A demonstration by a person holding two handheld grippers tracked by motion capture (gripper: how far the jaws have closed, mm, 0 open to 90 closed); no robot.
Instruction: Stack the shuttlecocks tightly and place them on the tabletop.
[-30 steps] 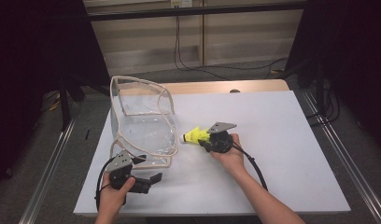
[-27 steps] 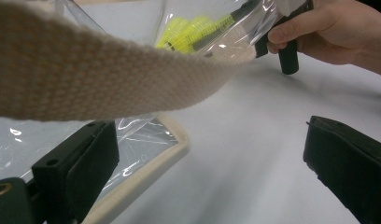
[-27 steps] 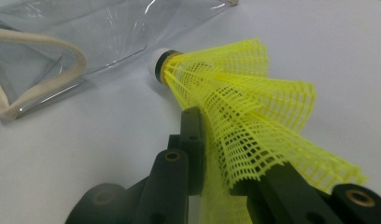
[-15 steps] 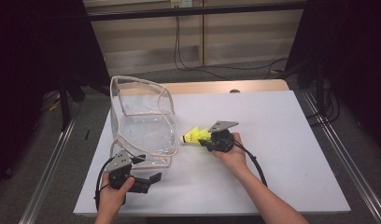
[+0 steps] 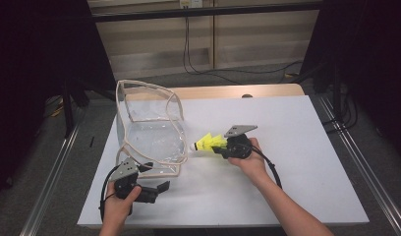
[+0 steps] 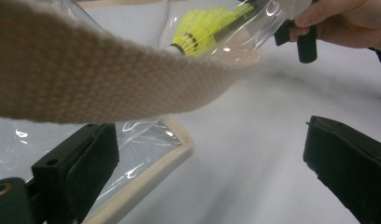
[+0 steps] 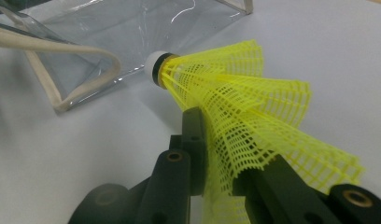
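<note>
- My left gripper [image 5: 157, 189] rests low on the table [image 5: 311, 147], its jaws spread wide and grasping nothing.
- The bag [image 5: 152, 135], clear with a cream strap rim, stands just beyond those jaws; its near corner lies by my left jaw and its strap arcs above them.
- My right gripper [image 5: 219, 148] is clenched on the shuttlecock [image 5: 208, 143], pinching its yellow skirt.
- The cork end points past my fingertips toward the bag's side, close to it and short of touching.

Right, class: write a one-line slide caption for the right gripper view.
Gripper shut on a yellow shuttlecock, cork pointing at a clear bag.
</note>
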